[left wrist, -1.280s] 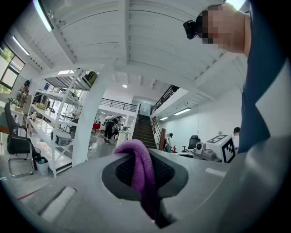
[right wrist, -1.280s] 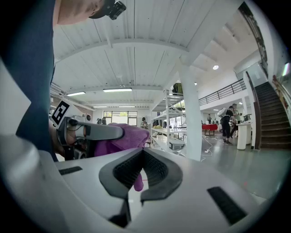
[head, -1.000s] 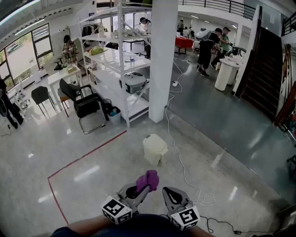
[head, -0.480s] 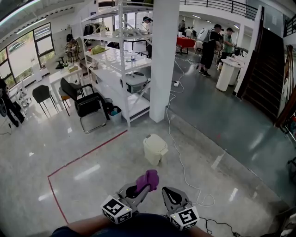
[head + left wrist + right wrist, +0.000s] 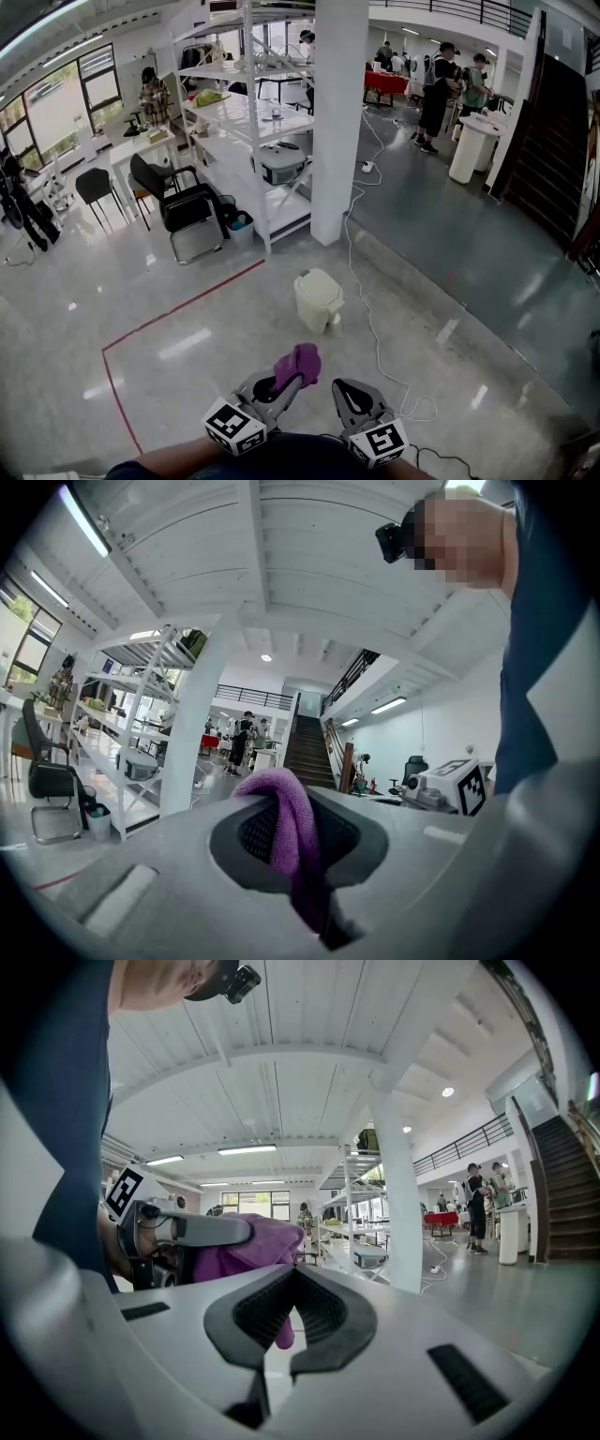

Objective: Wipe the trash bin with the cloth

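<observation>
A cream trash bin (image 5: 319,298) with a closed lid stands on the floor in the head view, ahead of both grippers and apart from them. My left gripper (image 5: 286,382) is shut on a purple cloth (image 5: 298,363), which bunches above its tips. In the left gripper view the cloth (image 5: 284,806) hangs between the closed jaws of that gripper (image 5: 298,855). My right gripper (image 5: 349,397) is held beside it, shut with nothing in it. The right gripper view shows its own jaws (image 5: 292,1288) together, and the cloth (image 5: 251,1246) in the left gripper (image 5: 202,1230) to the left.
A white pillar (image 5: 339,122) rises just behind the bin, with white shelving (image 5: 253,131) to its left. A white cable (image 5: 375,328) snakes over the floor right of the bin. Red tape (image 5: 178,314) marks the floor on the left. Black chairs (image 5: 183,216) and several people stand farther off.
The head view has shifted a little, so the bin and pillar sit slightly further right. Both grippers hold the same pose, the cloth still in the left one.
</observation>
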A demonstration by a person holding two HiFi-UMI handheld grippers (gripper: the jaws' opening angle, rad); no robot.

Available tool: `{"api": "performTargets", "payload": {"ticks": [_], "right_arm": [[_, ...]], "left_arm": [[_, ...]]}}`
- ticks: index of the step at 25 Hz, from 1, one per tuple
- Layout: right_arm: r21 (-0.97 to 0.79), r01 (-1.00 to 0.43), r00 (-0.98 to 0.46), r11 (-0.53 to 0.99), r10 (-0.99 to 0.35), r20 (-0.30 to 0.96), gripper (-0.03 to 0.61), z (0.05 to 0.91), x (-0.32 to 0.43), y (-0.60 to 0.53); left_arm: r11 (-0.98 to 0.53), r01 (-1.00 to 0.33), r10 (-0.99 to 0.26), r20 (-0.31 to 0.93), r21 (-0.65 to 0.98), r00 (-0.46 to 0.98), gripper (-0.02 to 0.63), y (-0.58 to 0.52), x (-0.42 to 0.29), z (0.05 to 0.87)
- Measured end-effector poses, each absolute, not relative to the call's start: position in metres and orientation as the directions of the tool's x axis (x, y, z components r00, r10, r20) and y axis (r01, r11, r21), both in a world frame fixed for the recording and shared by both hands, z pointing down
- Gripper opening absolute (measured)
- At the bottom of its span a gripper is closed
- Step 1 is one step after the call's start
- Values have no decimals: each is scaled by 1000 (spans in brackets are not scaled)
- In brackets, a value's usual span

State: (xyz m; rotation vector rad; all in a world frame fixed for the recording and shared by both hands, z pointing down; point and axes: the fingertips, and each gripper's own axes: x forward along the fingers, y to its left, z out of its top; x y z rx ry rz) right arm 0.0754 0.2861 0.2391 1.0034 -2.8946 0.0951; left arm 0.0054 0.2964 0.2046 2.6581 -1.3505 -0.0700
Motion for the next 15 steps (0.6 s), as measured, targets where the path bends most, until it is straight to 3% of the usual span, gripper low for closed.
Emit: {"api": "performTargets", "payload": {"ticks": [15], "right_arm": [[-24, -643, -762, 766, -635, 130, 6, 260, 65, 218]], "left_arm": [[-575, -796, -809, 12, 188, 587, 23, 232, -12, 225]]}}
